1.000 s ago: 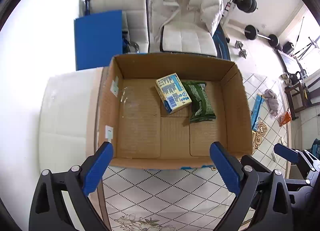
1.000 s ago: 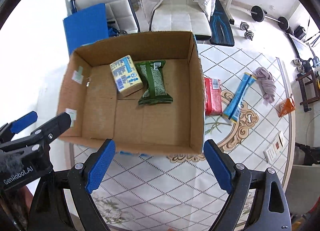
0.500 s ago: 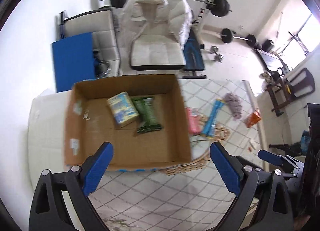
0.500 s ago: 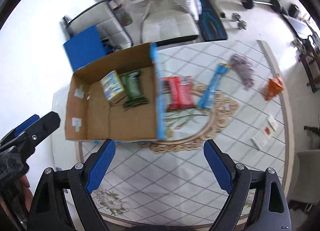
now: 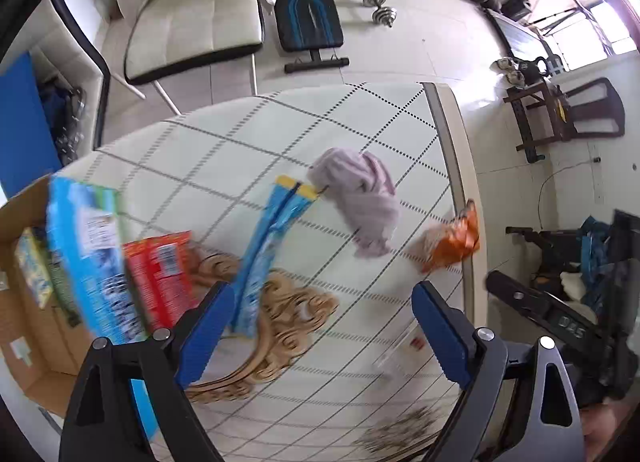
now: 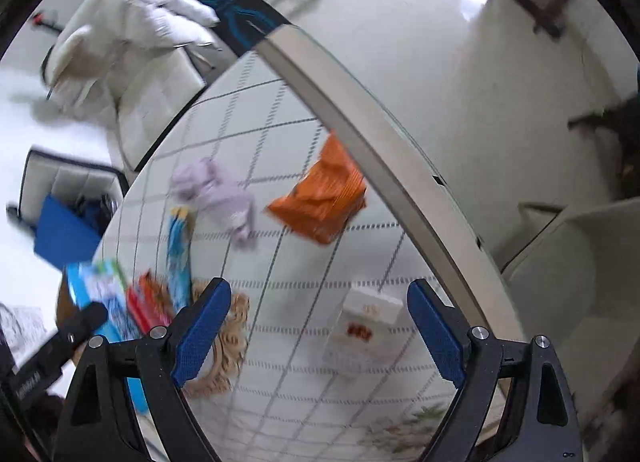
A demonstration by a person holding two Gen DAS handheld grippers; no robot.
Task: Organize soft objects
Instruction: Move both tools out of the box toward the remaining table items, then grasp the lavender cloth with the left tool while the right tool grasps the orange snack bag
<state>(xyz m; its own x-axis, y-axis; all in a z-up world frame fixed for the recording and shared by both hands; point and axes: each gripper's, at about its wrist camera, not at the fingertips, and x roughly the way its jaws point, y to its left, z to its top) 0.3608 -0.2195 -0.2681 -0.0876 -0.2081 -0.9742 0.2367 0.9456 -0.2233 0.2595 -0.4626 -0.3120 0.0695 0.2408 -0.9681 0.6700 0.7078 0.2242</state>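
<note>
Both tongs, left (image 5: 322, 326) and right (image 6: 318, 328), gape empty; the orange packet (image 6: 322, 198) at 12 o'clock, near the table (image 6: 372, 114) rim, could get nudged overboard.

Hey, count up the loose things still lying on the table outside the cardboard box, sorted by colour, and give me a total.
Red packet: 1
Blue stick pack: 1
Lilac cloth: 1
Orange snack bag: 1
White packet: 1
Total: 5
</note>
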